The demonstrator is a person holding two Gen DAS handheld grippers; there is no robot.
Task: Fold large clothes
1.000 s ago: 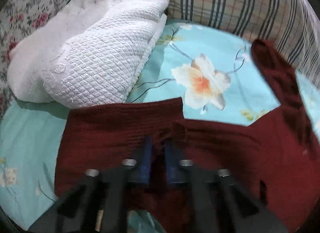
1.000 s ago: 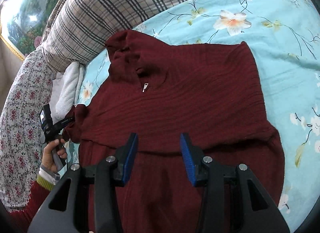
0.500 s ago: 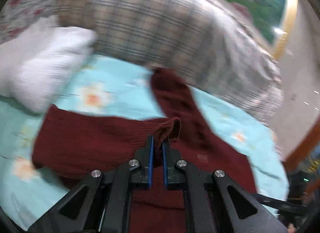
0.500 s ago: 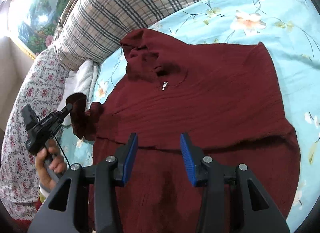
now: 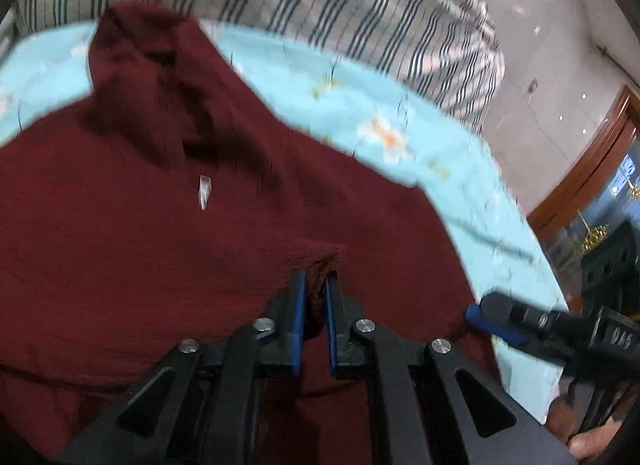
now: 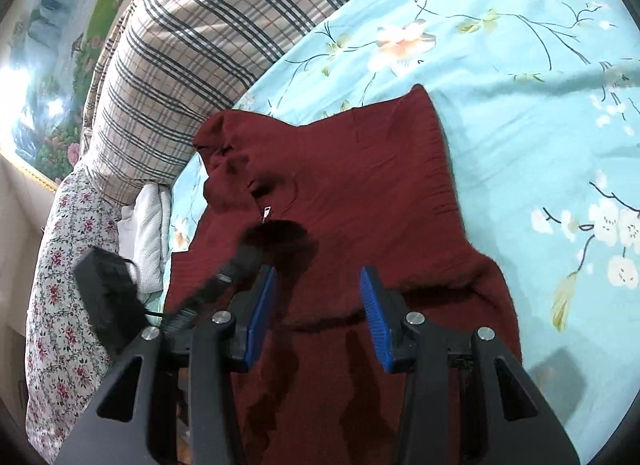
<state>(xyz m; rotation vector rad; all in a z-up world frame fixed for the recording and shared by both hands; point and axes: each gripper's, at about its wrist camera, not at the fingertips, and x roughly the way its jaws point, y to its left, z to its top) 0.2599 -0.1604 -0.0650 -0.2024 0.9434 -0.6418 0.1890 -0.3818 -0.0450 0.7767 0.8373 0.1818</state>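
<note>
The left gripper (image 5: 315, 297), jaws just easing apart around the cuff, has carried the maroon sweater's (image 6: 360, 193) sleeve across its chest; right gripper (image 6: 318, 305), marked "945", hovers open.

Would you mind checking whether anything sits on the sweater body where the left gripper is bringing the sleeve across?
Nothing visible blocks it. The left gripper, whose jaws have just been opening slightly, has the sleeve cuff between them over the maroon sweater. The chest below lies bare except its small zipper pull. The right gripper hangs open above the lower body.
</note>
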